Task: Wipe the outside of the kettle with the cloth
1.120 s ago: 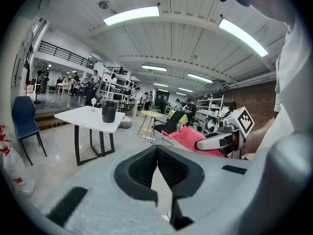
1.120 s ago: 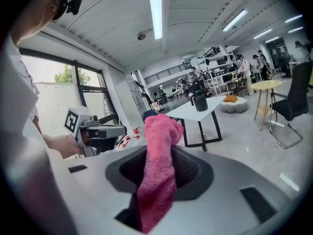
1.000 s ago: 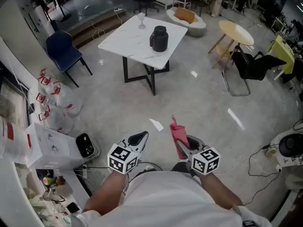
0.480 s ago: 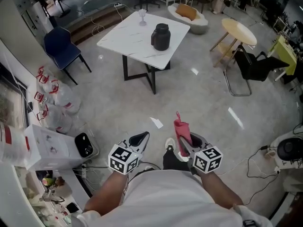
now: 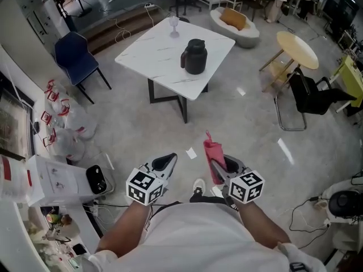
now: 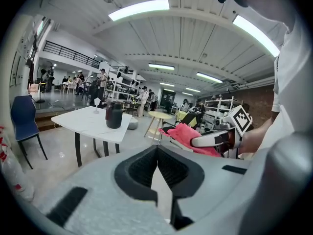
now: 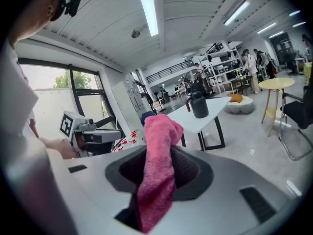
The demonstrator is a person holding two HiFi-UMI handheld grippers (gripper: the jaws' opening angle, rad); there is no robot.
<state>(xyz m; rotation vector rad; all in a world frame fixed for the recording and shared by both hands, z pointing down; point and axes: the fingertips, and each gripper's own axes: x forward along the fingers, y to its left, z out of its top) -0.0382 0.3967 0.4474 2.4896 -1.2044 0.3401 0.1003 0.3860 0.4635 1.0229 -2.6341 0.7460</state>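
Right gripper [image 7: 157, 168]: jaws clamped on the pink cloth [image 7: 159, 146]. The cloth runs up between the pads and flops over at its top, in the centre of the right gripper view. The head view puts this gripper lower centre-right, with the cloth standing up from its tip.

Left gripper [image 6: 157, 150]: jaws pressed together, pads meeting in a thin seam, nothing between them. In the head view it sits lower centre-left, level with the right one. The two are near each other but apart, and both point toward the top of the frame. The person's forearms and white shirt fill the bottom edge. One shoe [image 5: 198, 185] shows between the grippers.

Kettle [image 5: 195, 56]: dark and upright on the white table [image 5: 150, 55], upper centre of the head view. It is well apart from both grippers, with bare grey floor between, and stands toward the table's right corner. A stemmed glass [image 5: 174, 25] stands at the table's far edge, up-left of the kettle, not touching it. A small white slip [image 5: 191, 153] lies on the floor just left of the cloth.

Surroundings:
- blue chair [image 5: 76, 58], left of the table
- round yellow table [image 5: 297, 41] and black chair [image 5: 315, 92], upper right
- pale round seat [image 5: 233, 20] with an orange cushion, top centre
- white box unit [image 5: 54, 177] and clear bottles [image 5: 68, 123], along the left edge
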